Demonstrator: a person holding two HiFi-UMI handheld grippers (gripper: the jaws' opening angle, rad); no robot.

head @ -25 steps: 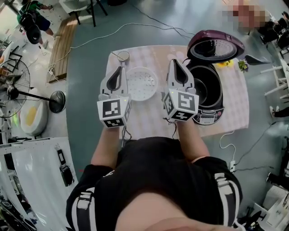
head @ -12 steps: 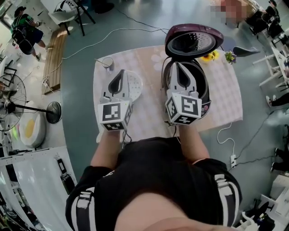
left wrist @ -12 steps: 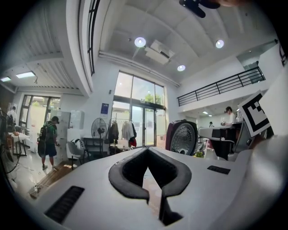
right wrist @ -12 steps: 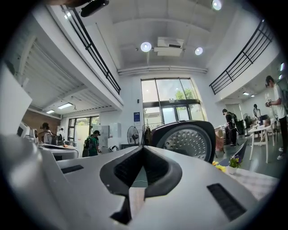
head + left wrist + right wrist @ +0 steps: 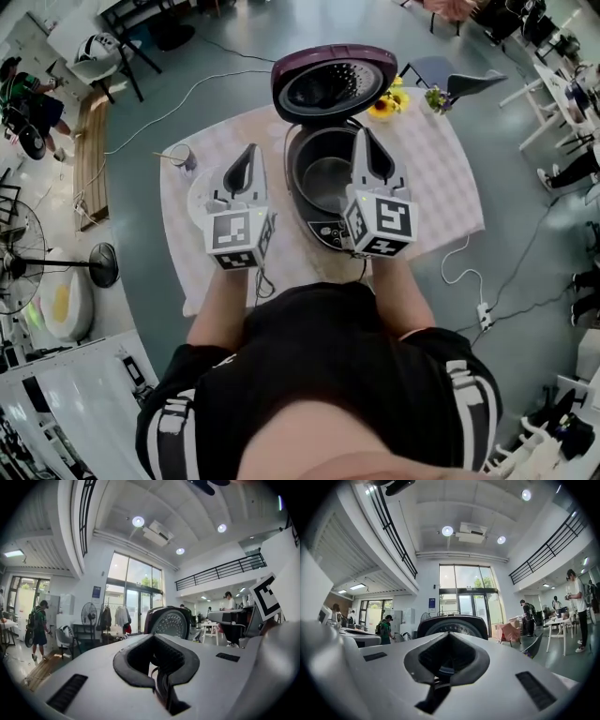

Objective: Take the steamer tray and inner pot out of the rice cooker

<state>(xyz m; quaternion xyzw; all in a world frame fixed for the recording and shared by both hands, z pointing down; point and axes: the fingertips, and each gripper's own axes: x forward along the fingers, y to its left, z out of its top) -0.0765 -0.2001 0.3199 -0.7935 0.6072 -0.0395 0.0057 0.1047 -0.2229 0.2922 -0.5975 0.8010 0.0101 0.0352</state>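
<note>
The rice cooker (image 5: 319, 220) stands on the table with its purple lid (image 5: 330, 82) raised. The metal inner pot (image 5: 328, 178) sits inside it. The white steamer tray (image 5: 200, 190) lies on the cloth left of the cooker, mostly hidden under my left gripper (image 5: 250, 150). That gripper is shut and holds nothing. My right gripper (image 5: 360, 133) hovers over the cooker's right rim, shut and empty too. Both point level at the lid, which shows as lid (image 5: 169, 622) in the left gripper view and lid (image 5: 451, 624) in the right gripper view, behind the closed jaws.
A small cup (image 5: 184, 157) stands at the table's far left corner. Yellow flowers (image 5: 382, 105) lie behind the cooker. The checked tablecloth (image 5: 441, 187) covers the table. Cables run over the floor, and a fan (image 5: 98, 264) stands to the left.
Both grippers have moved from around the steamer tray toward the cooker. The right one came from the cooker's left side to over its right rim, and the left one now covers the tray.
</note>
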